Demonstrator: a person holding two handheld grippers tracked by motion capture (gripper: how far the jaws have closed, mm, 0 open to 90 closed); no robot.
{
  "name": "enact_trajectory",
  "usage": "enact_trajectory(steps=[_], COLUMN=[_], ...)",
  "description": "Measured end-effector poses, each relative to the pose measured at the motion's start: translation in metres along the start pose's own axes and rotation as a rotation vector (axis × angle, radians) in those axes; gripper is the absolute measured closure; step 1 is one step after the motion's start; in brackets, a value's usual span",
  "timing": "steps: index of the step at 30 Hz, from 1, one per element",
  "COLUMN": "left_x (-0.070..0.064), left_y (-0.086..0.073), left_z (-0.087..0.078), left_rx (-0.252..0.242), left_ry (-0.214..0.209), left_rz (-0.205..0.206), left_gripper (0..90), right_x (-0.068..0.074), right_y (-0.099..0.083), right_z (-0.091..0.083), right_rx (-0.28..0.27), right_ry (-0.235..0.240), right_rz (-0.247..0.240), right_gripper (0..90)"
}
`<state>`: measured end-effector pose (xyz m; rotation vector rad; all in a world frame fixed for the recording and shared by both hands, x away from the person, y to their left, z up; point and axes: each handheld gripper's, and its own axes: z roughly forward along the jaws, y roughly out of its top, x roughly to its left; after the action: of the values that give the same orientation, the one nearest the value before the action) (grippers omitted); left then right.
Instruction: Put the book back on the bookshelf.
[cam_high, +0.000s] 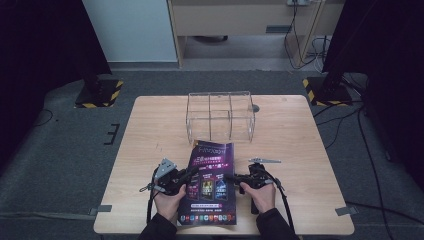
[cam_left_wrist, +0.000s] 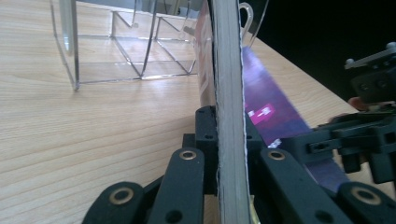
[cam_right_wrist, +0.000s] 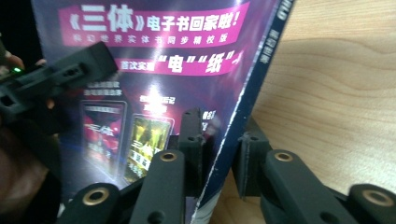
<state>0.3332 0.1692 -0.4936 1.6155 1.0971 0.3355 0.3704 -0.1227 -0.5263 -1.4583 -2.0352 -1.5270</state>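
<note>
I am holding a purple magazine (cam_high: 210, 182) between my two tongs, near the front edge of a pale wooden table (cam_high: 150, 130), about midway between its left and right edges. The cover faces up and shows pink banners with white Chinese lettering and small pictures of devices.

My left gripper (cam_high: 186, 176) has the magazine's left edge. In the left gripper view, the two black jaws are closed against the thick stack of white page edges (cam_left_wrist: 229, 116), one jaw on each side, with the paper running straight up between them.

My right gripper (cam_high: 231, 177) has the opposite, right edge. In the right gripper view, the jaws are nearly together, pinching the cover and pages at the spine side (cam_right_wrist: 219, 154); the glossy cover spreads away to the left, and bare wood lies to the right. My other gripper (cam_right_wrist: 51, 79) shows across the cover as a dark shape.

Both of my hands enter from the front edge of the table, one on each tool, dark sleeves at the wrists.

Beyond the magazine, toward the table's far edge, stands a clear plastic organizer (cam_high: 220, 116) with upright dividers. The magazine's far edge lies just in front of it.
</note>
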Motion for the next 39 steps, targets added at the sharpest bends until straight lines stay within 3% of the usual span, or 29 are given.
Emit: enact_trajectory(steps=[9, 13, 18, 22, 29, 39], left_x=[0.005, 0.007, 0.011, 0.016, 0.022, 0.03], left_y=[0.0, -0.001, -0.002, -0.004, -0.006, -0.006], left_z=[0.0, 0.0, 0.0, 0.003, 0.002, -0.008], left_rx=[0.009, 0.012, 0.02, 0.033, 0.033, 0.034], left_ry=[0.013, 0.023, 0.045, 0.07, 0.095, 0.144], left_rz=[-0.019, -0.02, -0.023, -0.037, -0.056, -0.038], left_gripper=[80.4, 78.0, 68.8, 54.6, 38.4, 35.9], right_x=[0.006, 0.009, 0.011, 0.015, 0.023, 0.04], right_y=[0.005, 0.006, 0.008, 0.01, 0.013, 0.027], right_z=[-0.01, -0.013, -0.016, -0.02, -0.023, -0.035], right_rx=[-0.033, -0.051, -0.063, -0.074, -0.086, -0.146], right_ry=[0.034, 0.037, 0.082, 0.111, 0.142, 0.178], right_rz=[0.07, 0.061, 0.072, 0.055, 0.035, -0.007], right_gripper=[83.9, 84.3, 84.3, 84.4, 84.5, 84.4])
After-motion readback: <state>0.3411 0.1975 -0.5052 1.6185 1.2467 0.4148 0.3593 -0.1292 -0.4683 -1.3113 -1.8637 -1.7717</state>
